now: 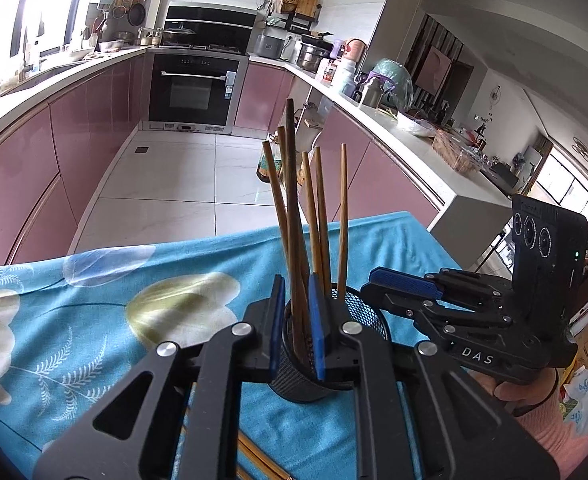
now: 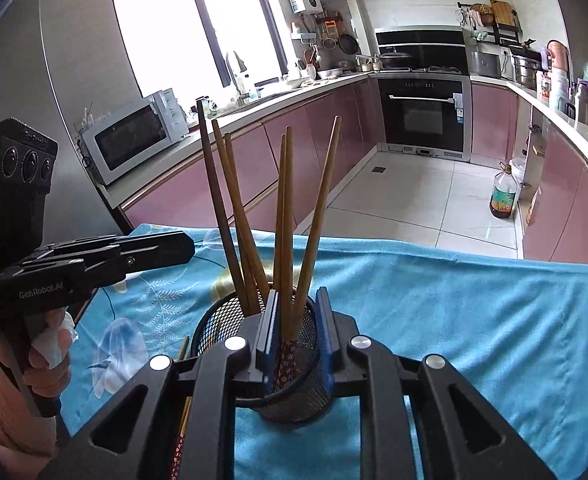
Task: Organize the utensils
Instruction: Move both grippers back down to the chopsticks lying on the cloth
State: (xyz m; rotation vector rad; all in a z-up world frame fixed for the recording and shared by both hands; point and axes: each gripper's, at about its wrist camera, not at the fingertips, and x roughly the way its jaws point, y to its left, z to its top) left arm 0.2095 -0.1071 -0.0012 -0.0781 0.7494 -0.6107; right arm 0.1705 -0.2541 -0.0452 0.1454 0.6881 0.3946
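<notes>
Six slim wooden chopsticks [image 2: 286, 216] in round black mesh cup [image 2: 222, 320]

Both wrist cameras look forward and downward, close over the mesh cup [image 1: 314, 356] (oven [image 1: 194, 88] at 12 o'clock); each sees the other tool [image 1: 404, 286] alongside.

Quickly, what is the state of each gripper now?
Left gripper: slightly open, chopsticks between its pads, not gripped.
Right gripper: slightly open, chopsticks loose between its pads.
</notes>
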